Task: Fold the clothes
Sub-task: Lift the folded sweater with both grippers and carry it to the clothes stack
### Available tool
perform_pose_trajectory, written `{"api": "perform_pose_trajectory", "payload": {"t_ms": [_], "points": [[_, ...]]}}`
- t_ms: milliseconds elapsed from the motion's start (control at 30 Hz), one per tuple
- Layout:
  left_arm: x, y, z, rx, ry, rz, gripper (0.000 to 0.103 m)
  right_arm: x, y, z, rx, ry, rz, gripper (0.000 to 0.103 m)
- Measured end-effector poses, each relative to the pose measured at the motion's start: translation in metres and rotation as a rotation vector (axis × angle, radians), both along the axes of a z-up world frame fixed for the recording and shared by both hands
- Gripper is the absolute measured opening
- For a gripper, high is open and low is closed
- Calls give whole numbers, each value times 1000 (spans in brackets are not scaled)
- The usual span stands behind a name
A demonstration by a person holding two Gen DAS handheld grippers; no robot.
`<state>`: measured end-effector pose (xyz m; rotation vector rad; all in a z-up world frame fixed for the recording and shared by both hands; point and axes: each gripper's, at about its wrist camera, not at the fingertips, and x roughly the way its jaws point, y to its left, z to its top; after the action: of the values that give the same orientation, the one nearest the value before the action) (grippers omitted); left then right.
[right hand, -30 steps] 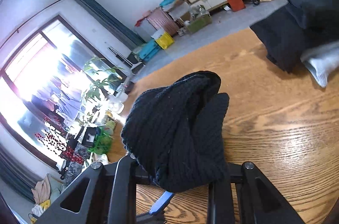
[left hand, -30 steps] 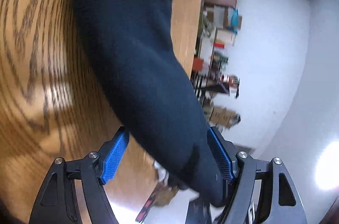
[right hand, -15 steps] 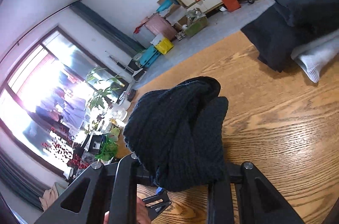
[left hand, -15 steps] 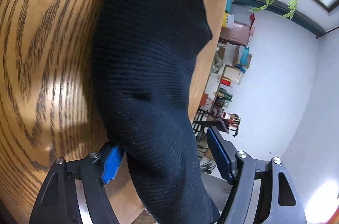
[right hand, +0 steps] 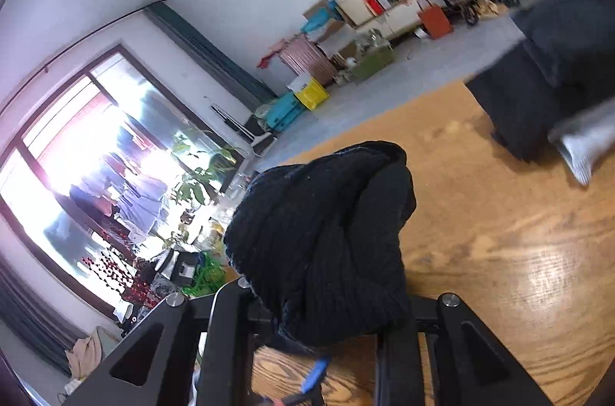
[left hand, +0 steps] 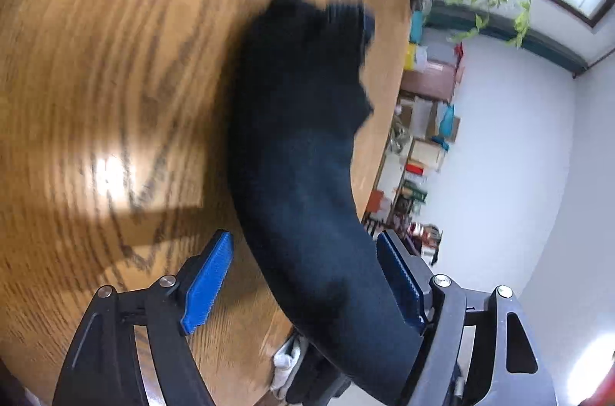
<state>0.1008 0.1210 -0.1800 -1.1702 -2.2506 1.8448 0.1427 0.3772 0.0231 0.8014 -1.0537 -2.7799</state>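
A black knit garment lies stretched across the wooden table and runs back between the blue pads of my left gripper. Those jaws are opening: the left pad stands off the cloth, while the right pad is against it. In the right wrist view the garment's other end is a bunched lump over my right gripper, which is shut on it, its pads hidden under the knit. A blue pad of the left gripper shows below.
A pile of dark clothes with a light grey sock lies at the table's far right. The table edge runs close beside the garment. Beyond it are boxes, a potted plant and a window.
The left jaws narrowed on the cloth, then widened again, and the garment now reaches farther ahead of them. The right gripper rose a little, still holding the bunched end.
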Motion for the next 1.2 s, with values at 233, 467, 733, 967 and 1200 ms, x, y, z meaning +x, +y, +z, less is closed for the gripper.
{"api": "perform_pose_trajectory", "payload": {"t_ms": [233,467,733,967,1200], "points": [[-12,-1,-8,64,-20,11,77,-1,-8,27,31,53,4,26],[1,9,-17,102,-62,43,77,-4,-4,33,30,48,-12,26],[-13,32,-22,167,-78,46,78,-8,-17,56,33,100,26,26],[-42,12,-27,148,-82,44,75,1,-19,64,39,125,40,26],[-74,7,-18,47,-89,-127,20,16,-6,60,26,119,-4,26]]}}
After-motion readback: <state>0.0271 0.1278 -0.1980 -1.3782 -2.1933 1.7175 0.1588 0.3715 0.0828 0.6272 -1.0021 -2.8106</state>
